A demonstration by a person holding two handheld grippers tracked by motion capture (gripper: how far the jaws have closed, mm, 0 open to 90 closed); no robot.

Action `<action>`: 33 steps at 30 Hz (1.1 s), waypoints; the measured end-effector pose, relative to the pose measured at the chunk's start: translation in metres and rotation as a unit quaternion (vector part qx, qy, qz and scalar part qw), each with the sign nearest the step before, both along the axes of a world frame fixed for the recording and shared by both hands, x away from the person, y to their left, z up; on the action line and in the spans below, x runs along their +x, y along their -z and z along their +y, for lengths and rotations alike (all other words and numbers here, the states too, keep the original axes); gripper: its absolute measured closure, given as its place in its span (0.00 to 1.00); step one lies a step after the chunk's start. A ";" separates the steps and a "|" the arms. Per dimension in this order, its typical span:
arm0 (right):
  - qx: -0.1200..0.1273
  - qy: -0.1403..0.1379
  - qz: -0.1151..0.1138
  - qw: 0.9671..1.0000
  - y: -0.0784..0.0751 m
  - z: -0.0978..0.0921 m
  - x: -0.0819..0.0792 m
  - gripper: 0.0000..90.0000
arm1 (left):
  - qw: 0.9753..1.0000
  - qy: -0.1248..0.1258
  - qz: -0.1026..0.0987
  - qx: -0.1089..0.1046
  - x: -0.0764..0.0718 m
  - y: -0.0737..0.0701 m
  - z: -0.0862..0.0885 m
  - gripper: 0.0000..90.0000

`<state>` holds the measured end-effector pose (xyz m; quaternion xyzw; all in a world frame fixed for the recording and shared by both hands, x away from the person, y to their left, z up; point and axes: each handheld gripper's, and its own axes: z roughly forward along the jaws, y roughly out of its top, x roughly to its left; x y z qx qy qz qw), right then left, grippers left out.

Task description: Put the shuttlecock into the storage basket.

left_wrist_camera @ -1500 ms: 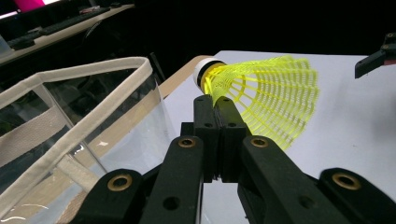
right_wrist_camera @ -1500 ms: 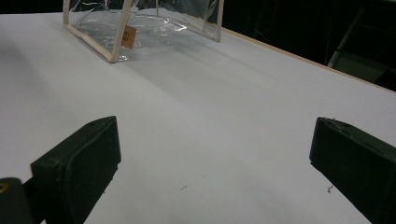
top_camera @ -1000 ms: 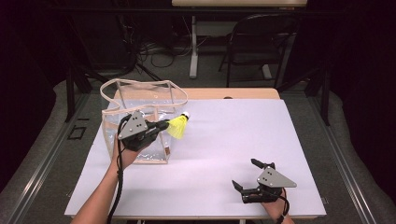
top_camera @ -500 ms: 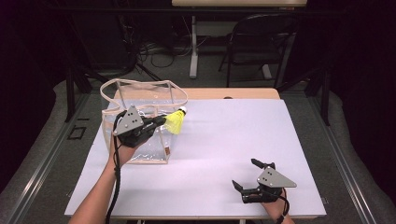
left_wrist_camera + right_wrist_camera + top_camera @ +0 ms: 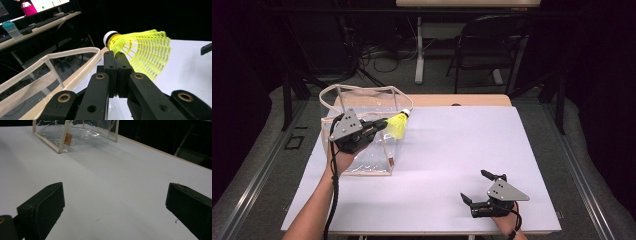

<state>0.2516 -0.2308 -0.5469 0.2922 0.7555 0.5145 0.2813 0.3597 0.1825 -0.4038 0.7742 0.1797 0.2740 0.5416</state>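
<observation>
One clear bag sits open-topped — my left gripper pinches a yellow shuttlecock above its rim; my right gripper rests wide apart, holding nothing.

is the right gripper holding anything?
No: in the right gripper view the jaws of the right gripper stand wide apart over the bare white table, with nothing between them.

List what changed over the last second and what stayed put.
The left gripper, shut on the yellow shuttlecock, carried it left across the table, from beside the clear bag to over the bag's near right corner. Its grip did not change. The bag stayed where it was, and the right gripper rested open on the table near the front edge.
</observation>
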 end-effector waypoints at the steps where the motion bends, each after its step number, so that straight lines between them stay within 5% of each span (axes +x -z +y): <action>1: 0.000 0.000 0.000 1.000 0.000 0.000 0.000 0.02 | 1.000 0.000 0.000 -0.001 0.000 0.000 0.000 0.99; 33: 0.000 0.000 -0.003 1.000 -0.001 0.000 0.000 0.02 | 1.000 -0.010 -0.012 -0.009 0.011 -0.016 0.004 0.99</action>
